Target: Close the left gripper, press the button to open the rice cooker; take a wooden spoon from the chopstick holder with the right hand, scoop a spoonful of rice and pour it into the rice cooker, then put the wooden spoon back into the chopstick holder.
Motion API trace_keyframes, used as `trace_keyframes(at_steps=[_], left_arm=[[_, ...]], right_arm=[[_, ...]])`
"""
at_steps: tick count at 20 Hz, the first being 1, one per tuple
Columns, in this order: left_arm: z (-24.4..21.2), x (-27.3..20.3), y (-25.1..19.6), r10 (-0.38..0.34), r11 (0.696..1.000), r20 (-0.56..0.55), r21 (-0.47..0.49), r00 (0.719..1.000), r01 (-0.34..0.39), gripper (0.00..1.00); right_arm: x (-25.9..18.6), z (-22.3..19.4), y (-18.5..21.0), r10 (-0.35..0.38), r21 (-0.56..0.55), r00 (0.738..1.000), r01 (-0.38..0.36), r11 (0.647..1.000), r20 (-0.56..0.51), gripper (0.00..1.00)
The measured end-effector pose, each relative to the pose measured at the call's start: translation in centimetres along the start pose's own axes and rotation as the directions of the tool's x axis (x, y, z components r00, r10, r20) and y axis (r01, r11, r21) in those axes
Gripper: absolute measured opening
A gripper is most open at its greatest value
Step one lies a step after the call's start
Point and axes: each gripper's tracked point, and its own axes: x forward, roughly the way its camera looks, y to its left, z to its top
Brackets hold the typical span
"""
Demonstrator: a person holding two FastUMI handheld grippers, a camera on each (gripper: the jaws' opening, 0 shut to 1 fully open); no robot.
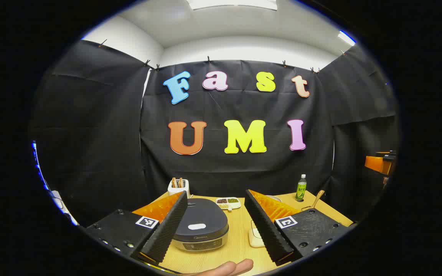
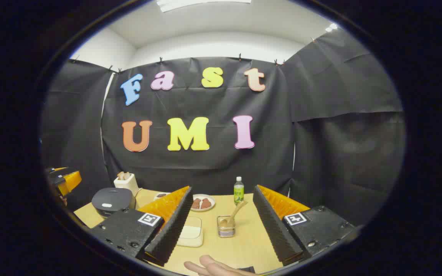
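In the left gripper view, the left gripper (image 1: 215, 224) hangs above the near edge of the light wooden table (image 1: 240, 245), its fingers spread wide. Between them, toward 11 o'clock from the midpoint, sits the round dark-lidded rice cooker with a silver band (image 1: 201, 229), lid down. Its pale oval button (image 1: 197, 226) lies near the centre of the lid, just left of the gap. By my reading the gripper is lined up on the cooker so that, once drawn shut, the joined tips can push that button; they are not yet closed, so the first step is still ahead. Behind the cooker at 11 o'clock stands a white toaster with two browned slices (image 1: 178, 186), and at 12 o'clock a small white divided dish of beans (image 1: 228, 202).

In the right gripper view, the right gripper (image 2: 221, 224) is likewise held wide open and grips nothing. Straight ahead, at 12 o'clock and well apart from the tips, stands the small clear square chopstick holder (image 2: 226, 227) with the pale wooden spoon (image 2: 235, 213) leaning out toward 1 o'clock. That tilt leaves the handle free to be pinched, I judge. To its left, at 10 o'clock, lies a cream rounded-square container of white rice (image 2: 191, 233). Beyond stand a white plate of reddish pieces (image 2: 202, 203) and a green-labelled plastic bottle (image 2: 238, 191).
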Motion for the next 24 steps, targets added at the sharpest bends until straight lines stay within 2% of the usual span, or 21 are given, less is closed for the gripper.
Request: trace_keyframes(at_steps=[9,15,16,17,19,20,22,23,24], left_arm=[[-0.3,0.2,0.2,-0.003,1.000,0.008,-0.001,1.000,0.003,0.95],[-0.6,0.3,1.1,0.024,1.000,0.023,0.011,0.999,-0.024,0.95],[-1.0,0.5,1.2,0.026,1.000,0.018,0.005,0.999,-0.026,0.87],[-1.4,0.6,1.2,0.022,1.000,0.008,-0.001,1.000,-0.022,0.91],[-2.2,1.4,1.2,0.011,1.000,-0.007,0.001,1.000,-0.011,0.89],[-2.7,1.7,1.2,0.006,1.000,-0.017,0.010,1.000,-0.006,0.75],[-3.4,2.4,1.6,0.011,0.999,-0.034,0.037,0.999,-0.009,0.75],[-4.1,2.7,1.6,0.008,0.999,-0.056,0.050,0.998,-0.005,0.56],[-4.8,3.1,1.3,-0.005,0.998,-0.079,0.056,0.997,0.009,0.59]], right_arm=[[-0.1,-0.2,-0.9,-0.012,-0.001,1.000,0.012,1.000,0.012,0.99],[0.0,-0.3,-0.9,-0.015,0.005,1.000,0.015,1.000,0.017,1.00],[0.0,-0.5,-0.8,-0.013,0.005,1.000,0.013,1.000,0.009,1.00],[0.1,-0.6,-0.7,-0.013,0.004,1.000,0.013,1.000,0.007,0.99],[0.0,-0.5,-0.7,-0.011,-0.001,1.000,0.011,1.000,0.017,0.99],[0.1,-0.6,-0.7,-0.010,-0.002,1.000,0.011,1.000,0.019,0.99],[0.3,-1.2,-0.8,-0.006,0.000,1.000,0.006,1.000,0.010,0.99],[0.4,-1.4,-0.8,-0.004,0.002,1.000,0.004,1.000,0.005,0.99],[0.5,-1.6,-1.0,-0.006,0.003,1.000,0.006,1.000,0.000,1.00]])
